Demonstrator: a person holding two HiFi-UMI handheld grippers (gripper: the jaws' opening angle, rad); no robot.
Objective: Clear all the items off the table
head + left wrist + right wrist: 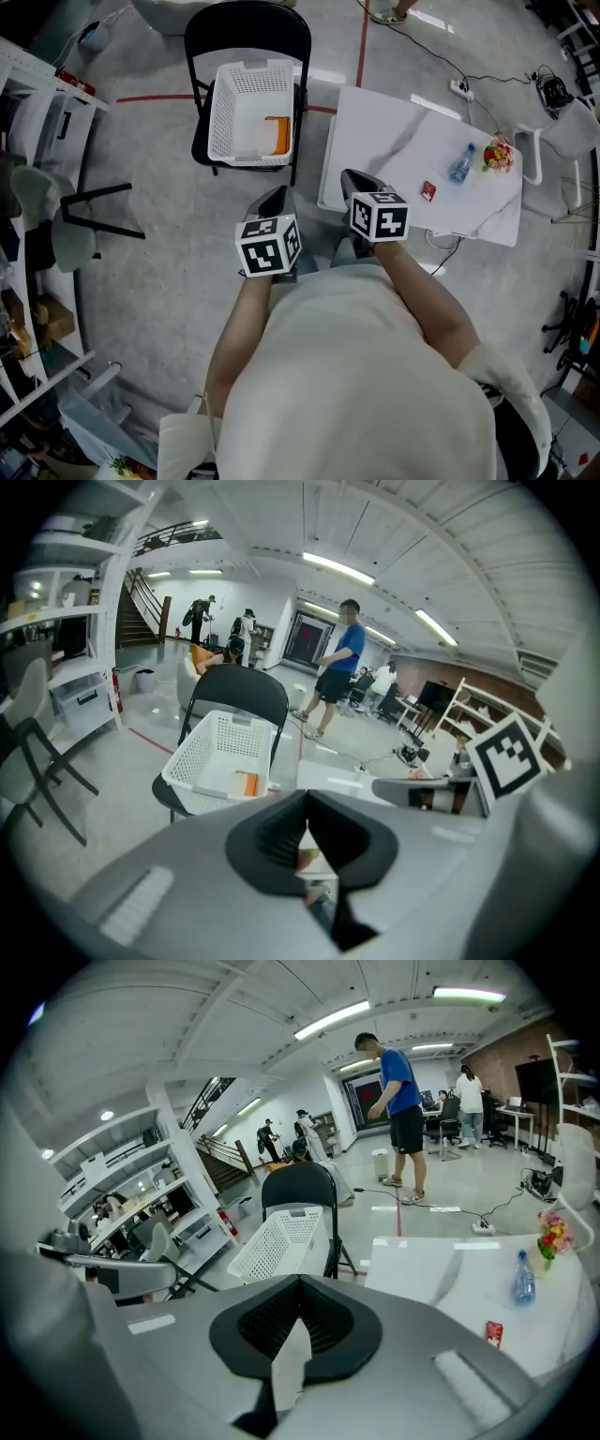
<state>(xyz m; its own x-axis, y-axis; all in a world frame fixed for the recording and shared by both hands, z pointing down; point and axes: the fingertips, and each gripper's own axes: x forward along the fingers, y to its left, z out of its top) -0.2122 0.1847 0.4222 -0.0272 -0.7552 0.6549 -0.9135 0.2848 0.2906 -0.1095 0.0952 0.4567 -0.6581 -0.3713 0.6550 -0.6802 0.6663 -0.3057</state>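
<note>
Two grippers are being held out side by side in front of the person, above the grey floor. The left gripper (277, 199) is being held with its jaws pressed together tip to tip, and nothing is being gripped between them. The right gripper (354, 181) is likewise being held closed and empty, and is being seen against the near corner of the white table (394, 131). At about two o'clock from the right gripper, three items are being borne by the table: a red packet (428, 190) nearest, then a bluish bottle (460, 164), then a colourful bunch of flowers (498, 155). At about eleven o'clock from the left gripper, a white basket (225, 112) is being supported on a black folding chair (246, 23). An orange item (276, 135) is being contained in it, beside its three o'clock wall.
</note>
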